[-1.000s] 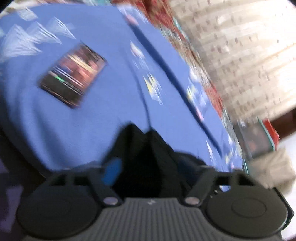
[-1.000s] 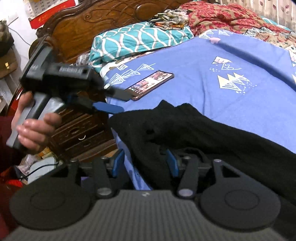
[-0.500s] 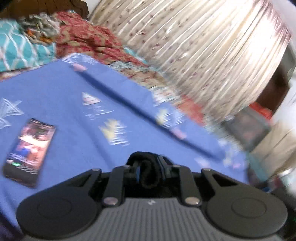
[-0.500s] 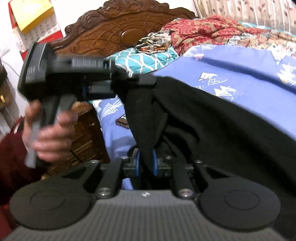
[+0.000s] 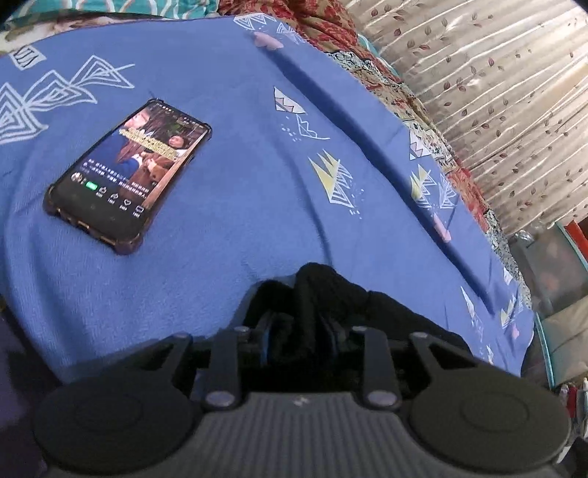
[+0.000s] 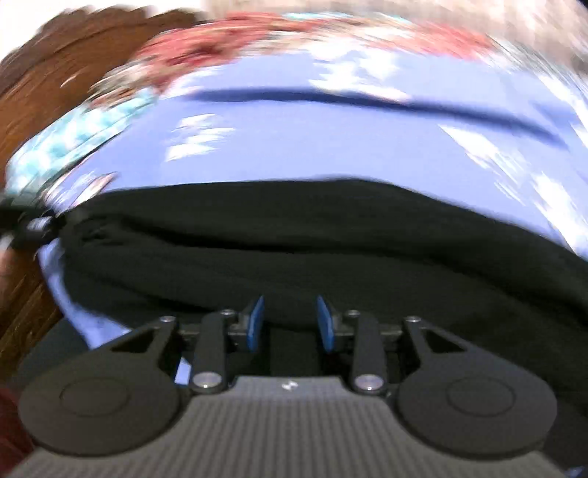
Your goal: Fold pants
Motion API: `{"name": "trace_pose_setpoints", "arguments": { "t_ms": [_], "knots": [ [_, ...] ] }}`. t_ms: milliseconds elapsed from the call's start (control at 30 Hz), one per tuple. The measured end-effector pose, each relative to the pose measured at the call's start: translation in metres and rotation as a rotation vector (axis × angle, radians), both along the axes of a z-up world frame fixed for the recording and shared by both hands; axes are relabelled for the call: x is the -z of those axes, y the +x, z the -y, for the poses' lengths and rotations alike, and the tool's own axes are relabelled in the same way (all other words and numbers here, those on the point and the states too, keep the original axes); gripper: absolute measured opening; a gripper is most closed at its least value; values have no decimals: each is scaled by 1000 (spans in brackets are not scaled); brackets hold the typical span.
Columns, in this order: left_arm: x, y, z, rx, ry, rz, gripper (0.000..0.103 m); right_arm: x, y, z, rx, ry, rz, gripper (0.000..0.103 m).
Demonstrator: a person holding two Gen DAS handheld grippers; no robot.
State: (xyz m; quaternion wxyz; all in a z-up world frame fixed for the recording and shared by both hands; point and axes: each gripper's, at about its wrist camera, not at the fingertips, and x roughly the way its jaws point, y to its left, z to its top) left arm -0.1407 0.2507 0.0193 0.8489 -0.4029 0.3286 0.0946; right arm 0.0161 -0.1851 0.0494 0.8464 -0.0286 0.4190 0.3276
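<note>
The black pants [image 6: 294,250] lie in a long band across the blue bedsheet [image 6: 294,147], seen blurred in the right wrist view. My right gripper [image 6: 291,320] sits at their near edge. Its jaws are opening, and both blue pads [image 6: 255,323] stand apart with their faces bare. In the left wrist view a bunched fold of the pants [image 5: 367,305] runs up between the fingers of my left gripper [image 5: 301,331]. It is clamped there while the jaws start opening. The left gripper [image 6: 29,224] also shows at the pants' left end.
A phone [image 5: 128,176] with a lit screen lies on the bedsheet [image 5: 239,220] to the upper left of the left gripper. A teal pillow [image 6: 73,136] and a wooden headboard [image 6: 44,84] are at the left. A red blanket [image 5: 323,25] and a curtain [image 5: 496,92] border the far side.
The left gripper went from wide open to clamped on a fold of the pants. The right gripper's pads, pinched on fabric half a second ago, now stand apart. The pants dropped onto the bed.
</note>
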Motion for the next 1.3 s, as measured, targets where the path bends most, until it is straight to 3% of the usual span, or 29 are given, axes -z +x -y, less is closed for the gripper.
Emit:
{"name": "trace_pose_setpoints", "arguments": {
  "t_ms": [100, 267, 400, 433, 467, 500, 667, 733, 800, 867, 933, 1033, 1167, 1300],
  "knots": [
    [-12, -6, -3, -23, 21, -9, 31, 11, 18, 47, 200, 165, -163, 36],
    [-42, -33, -16, -123, 68, 38, 32, 26, 26, 90, 441, 394, -265, 39],
    [-68, -22, 16, 15, 142, 92, 32, 41, 43, 95, 535, 462, -327, 41],
    [-71, -14, 28, 67, 149, 106, 34, 42, 50, 94, 543, 471, -343, 31],
    [-72, -5, 43, 124, 156, 117, 34, 44, 51, 89, 554, 473, -363, 13],
    [-73, 5, 57, 170, 166, 117, 35, 44, 51, 88, 566, 462, -373, 6],
    [-61, 46, 113, 350, 199, 71, 35, -10, 3, 113, 423, 521, -273, 6],
    [-57, 55, 124, 393, 209, 57, 35, -26, -23, 119, 361, 490, -240, 6],
    [-52, 61, 132, 426, 208, 40, 35, -23, -48, 126, 343, 424, -245, 6],
    [-43, 70, 141, 472, 213, 7, 37, -4, -57, 127, 374, 343, -269, 11],
    [-31, 83, 152, 497, 247, -82, 37, 19, -55, 129, 452, 291, -328, 11],
    [-9, 89, 161, 548, 296, -217, 36, 30, -54, 146, 518, 389, -378, 16],
    [-4, 72, 162, 568, 312, -212, 36, 4, -58, 172, 564, 400, -231, 22],
    [-16, 60, 162, 577, 331, -219, 36, -9, -59, 227, 740, 430, -101, 22]
  ]
}}
